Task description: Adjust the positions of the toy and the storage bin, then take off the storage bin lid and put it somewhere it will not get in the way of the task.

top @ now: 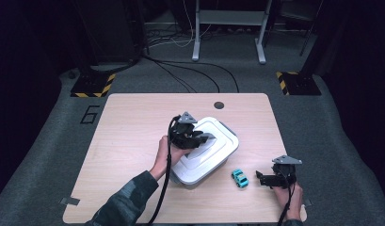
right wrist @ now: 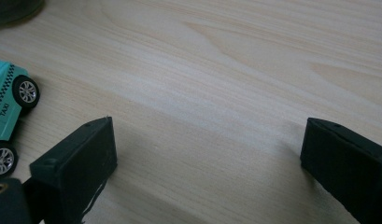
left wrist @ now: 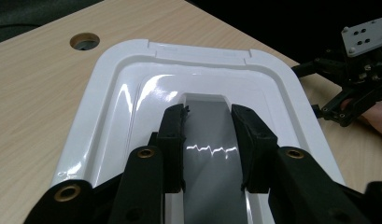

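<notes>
White plastic storage box (top: 206,162), lidded, rounded corners, sitting askew near the middle of the light wooden table (top: 129,136). Its lid (left wrist: 132,84) is glossy white with stepped raised borders and a grey strip, apparently the handle (left wrist: 209,149), running down the centre recess.

Left gripper (left wrist: 208,122): set down on the lid, jaws drawn narrow and closed on either side of the grey handle, pads against its edges.

Toy taxi (top: 239,178): turquoise, checker stripe along the side, silver wheels, on the table just right of the box, between it and the right gripper (top: 260,176).

Right gripper: low over bare tabletop, jaws spread wide, nothing between them.

Round cable hole (top: 219,105): far table edge.
</notes>
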{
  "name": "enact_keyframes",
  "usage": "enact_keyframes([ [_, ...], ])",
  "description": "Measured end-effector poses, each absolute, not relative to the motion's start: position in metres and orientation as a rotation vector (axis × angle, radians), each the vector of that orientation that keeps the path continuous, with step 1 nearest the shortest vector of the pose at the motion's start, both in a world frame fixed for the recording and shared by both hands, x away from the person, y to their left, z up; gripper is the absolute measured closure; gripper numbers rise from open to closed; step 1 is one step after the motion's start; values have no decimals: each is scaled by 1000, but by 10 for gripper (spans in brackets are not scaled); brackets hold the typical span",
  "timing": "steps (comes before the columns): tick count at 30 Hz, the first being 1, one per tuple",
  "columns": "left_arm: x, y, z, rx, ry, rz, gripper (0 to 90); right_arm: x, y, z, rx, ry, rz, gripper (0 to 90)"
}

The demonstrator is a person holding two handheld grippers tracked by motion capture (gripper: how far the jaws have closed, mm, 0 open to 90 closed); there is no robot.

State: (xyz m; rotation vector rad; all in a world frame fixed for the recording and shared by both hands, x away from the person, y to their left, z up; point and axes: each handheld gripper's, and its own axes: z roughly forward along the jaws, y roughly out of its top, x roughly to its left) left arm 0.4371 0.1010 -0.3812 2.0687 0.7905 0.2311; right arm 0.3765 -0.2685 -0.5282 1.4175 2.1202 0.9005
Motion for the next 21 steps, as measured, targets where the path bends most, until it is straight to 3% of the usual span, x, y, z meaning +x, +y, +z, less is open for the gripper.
enact_keyframes([
  [21, 434, 116, -358, 2033, 766, 273, 665, 377, -269, -528, 1417, 2121, 900, 30],
])
